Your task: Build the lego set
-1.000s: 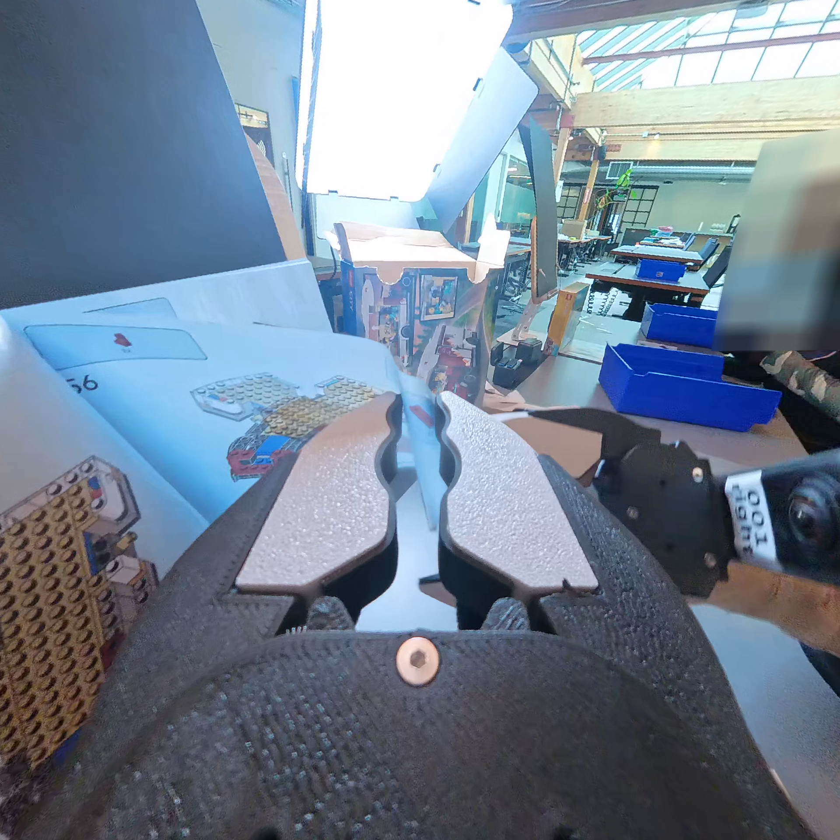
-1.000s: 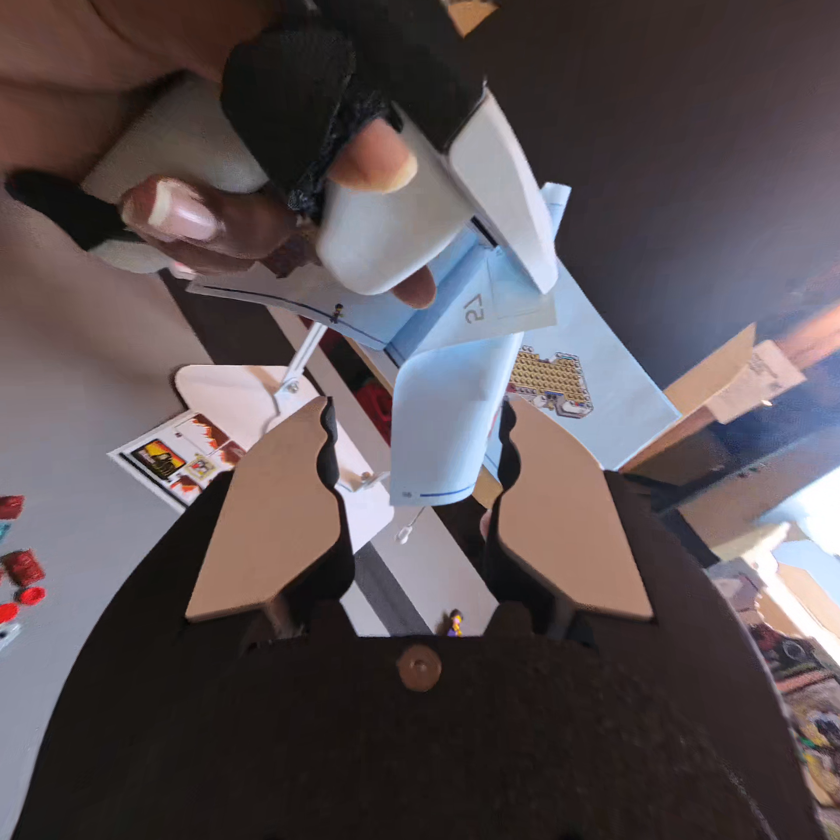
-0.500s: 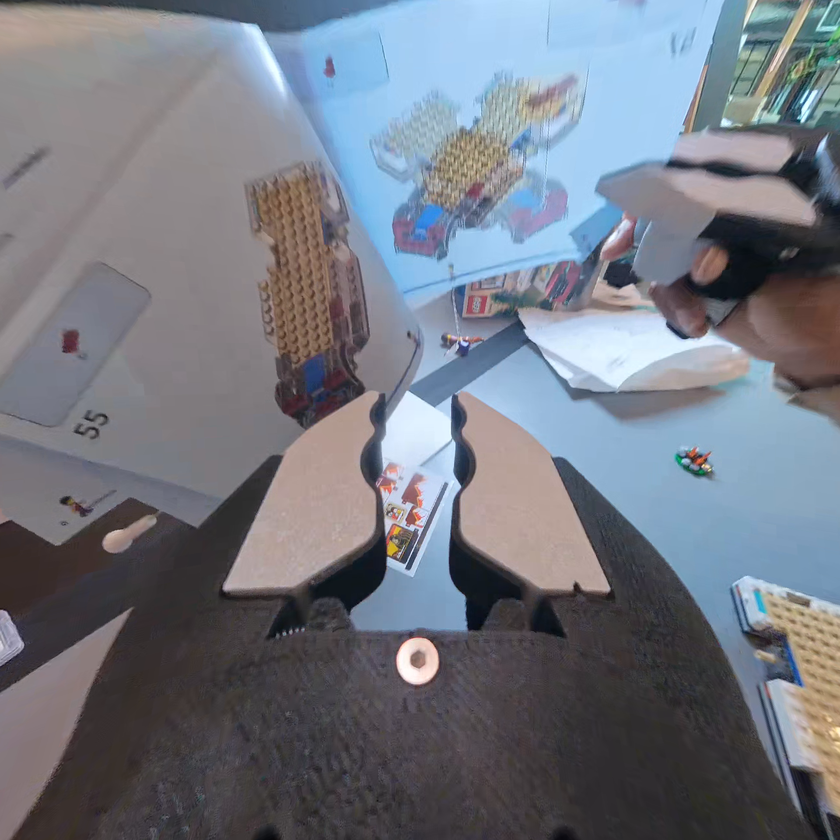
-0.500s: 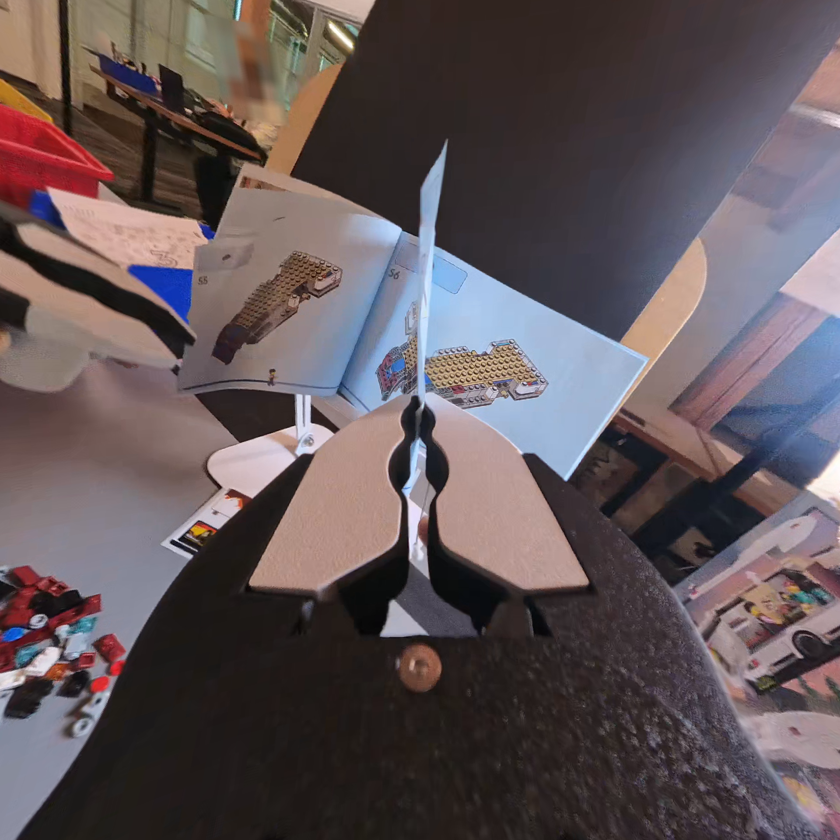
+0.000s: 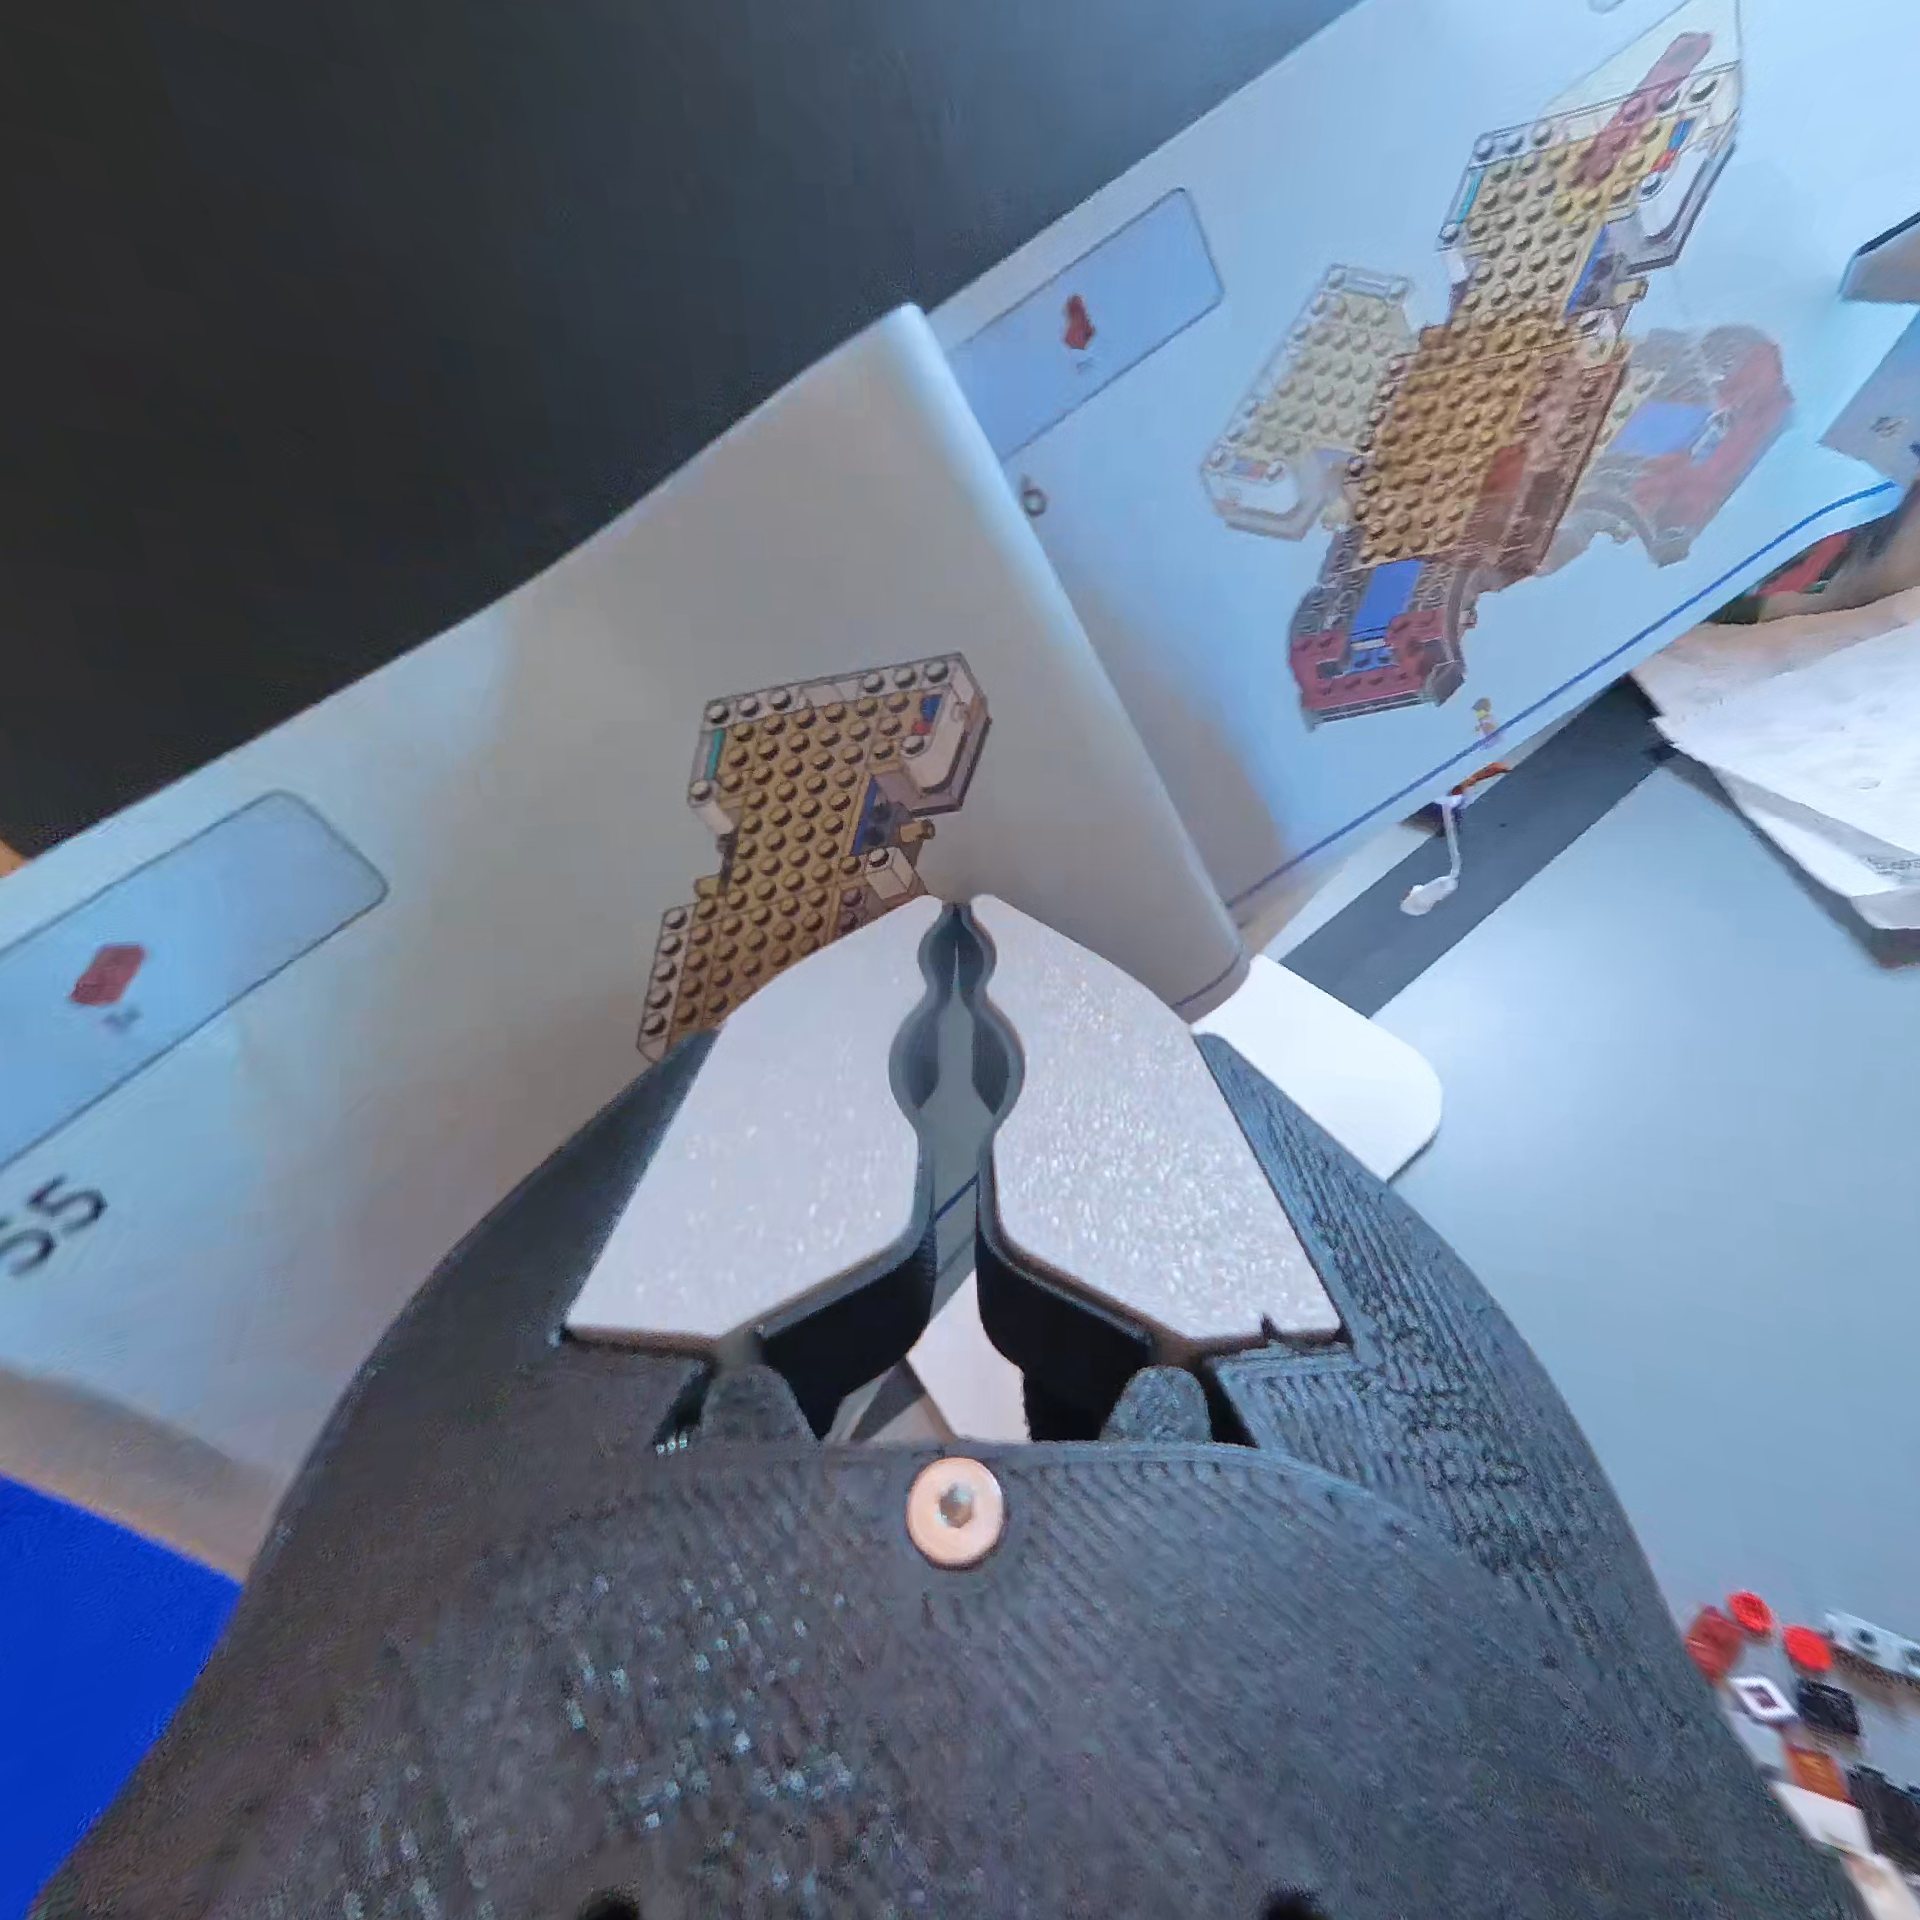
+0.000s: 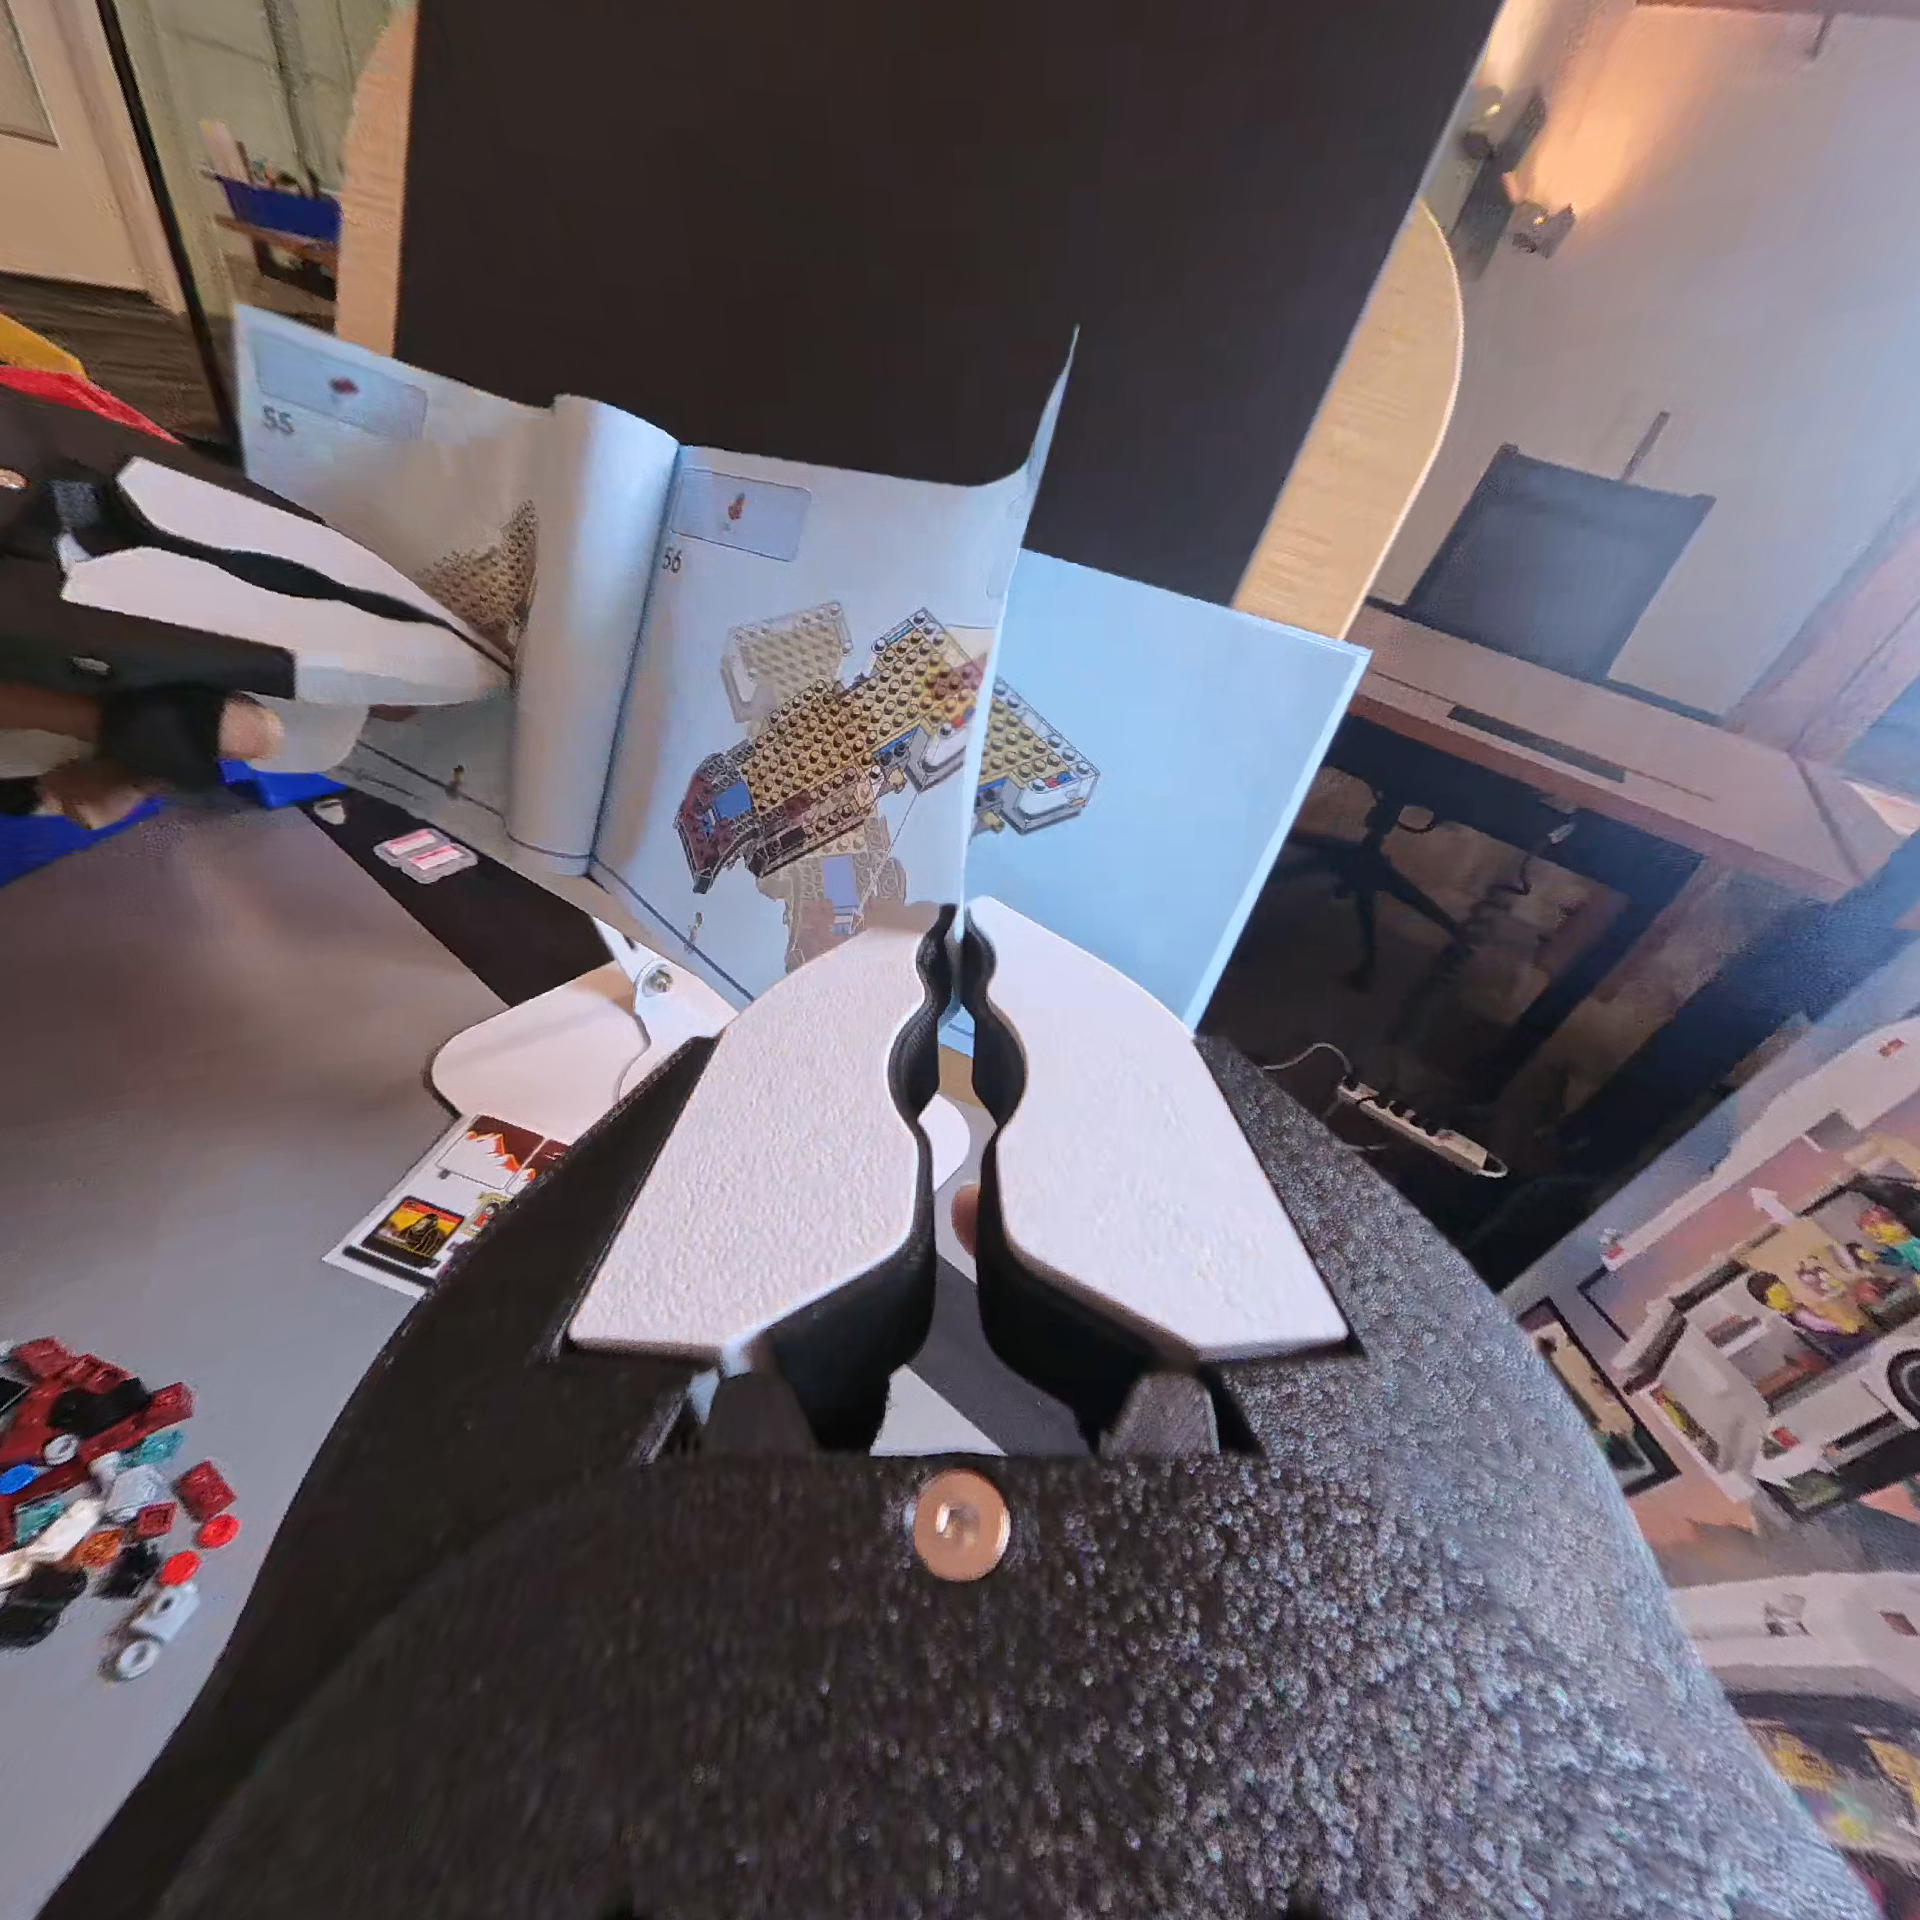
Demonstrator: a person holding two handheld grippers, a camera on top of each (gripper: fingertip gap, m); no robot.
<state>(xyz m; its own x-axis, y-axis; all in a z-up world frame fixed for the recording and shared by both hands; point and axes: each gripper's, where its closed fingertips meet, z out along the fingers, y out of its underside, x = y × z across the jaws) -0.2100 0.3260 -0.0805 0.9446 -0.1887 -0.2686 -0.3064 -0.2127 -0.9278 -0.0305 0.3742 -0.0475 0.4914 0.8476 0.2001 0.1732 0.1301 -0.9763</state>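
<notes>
Right gripper [image 6: 958, 914] closed on the edge of one light-blue page [image 6: 1013, 665], lifted upright from the open instruction booklet [image 6: 1164, 769] on its white stand [image 6: 540, 1049]. Left gripper [image 5: 958, 912] closed with tips together, nothing between them, tips against the booklet's left-hand page [image 5: 582, 790] (contact vs. just beside: can't tell). Loose bricks [image 6: 94, 1475] and a sticker sheet [image 6: 436, 1216] lie on the grey surface [image 6: 208, 1039].

A tall black panel [image 6: 935, 208] backs the grey worktop [image 6: 208, 1039], with what may be a wooden desk [image 6: 1558, 665] in warm light beyond.
</notes>
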